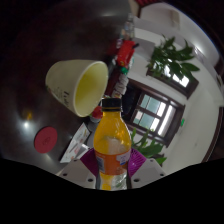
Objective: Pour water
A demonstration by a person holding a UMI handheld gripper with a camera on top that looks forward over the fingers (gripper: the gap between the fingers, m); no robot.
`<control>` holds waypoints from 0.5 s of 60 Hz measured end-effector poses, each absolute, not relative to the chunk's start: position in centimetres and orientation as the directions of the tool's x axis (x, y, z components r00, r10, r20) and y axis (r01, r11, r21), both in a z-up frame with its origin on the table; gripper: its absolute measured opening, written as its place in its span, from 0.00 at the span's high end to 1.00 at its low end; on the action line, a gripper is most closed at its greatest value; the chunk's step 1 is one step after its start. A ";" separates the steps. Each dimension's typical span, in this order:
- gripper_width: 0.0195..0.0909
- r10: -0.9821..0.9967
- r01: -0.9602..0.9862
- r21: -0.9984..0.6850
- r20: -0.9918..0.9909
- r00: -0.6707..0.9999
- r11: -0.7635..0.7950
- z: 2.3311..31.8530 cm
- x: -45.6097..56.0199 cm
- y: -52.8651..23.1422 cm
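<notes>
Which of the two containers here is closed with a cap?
The orange bottle, held between the fingers of the hand-held gripper, wears a black cap. The pale yellow cup beyond it is open, its mouth tilted toward the bottle.

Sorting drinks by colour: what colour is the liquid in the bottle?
Orange, under a black cap; the bottle shows in the gripper view.

White wall (190, 45) at right. Green leafy plant (172, 62) against it. Dark-framed window (150, 108) right of centre, daylight through panes. More green foliage (150, 148) near window base. Dark glossy surface (25, 95) at left, red round object (46, 139) on it.
</notes>
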State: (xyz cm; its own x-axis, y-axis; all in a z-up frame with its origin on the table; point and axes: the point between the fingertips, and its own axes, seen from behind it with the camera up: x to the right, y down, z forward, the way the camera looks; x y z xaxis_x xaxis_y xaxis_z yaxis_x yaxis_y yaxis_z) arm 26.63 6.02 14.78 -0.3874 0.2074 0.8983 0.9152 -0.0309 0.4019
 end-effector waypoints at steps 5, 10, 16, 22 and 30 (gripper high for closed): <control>0.79 0.185 0.865 0.502 0.850 -0.494 0.008 14.4 28.7 6.1; 0.79 0.155 0.833 0.552 0.821 -0.550 0.031 13.3 30.1 5.8; 0.79 0.158 0.829 0.558 0.816 -0.557 0.039 13.0 32.1 6.0; 0.79 0.151 0.847 0.530 0.835 -0.529 0.039 13.0 33.2 5.5; 0.78 0.145 0.953 0.303 0.942 -0.303 0.023 14.2 38.9 3.0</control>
State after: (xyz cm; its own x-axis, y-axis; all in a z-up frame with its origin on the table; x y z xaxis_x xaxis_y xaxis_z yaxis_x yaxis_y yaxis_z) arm 38.86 3.00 14.16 -0.3034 0.1448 0.9418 0.9526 0.0226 0.3034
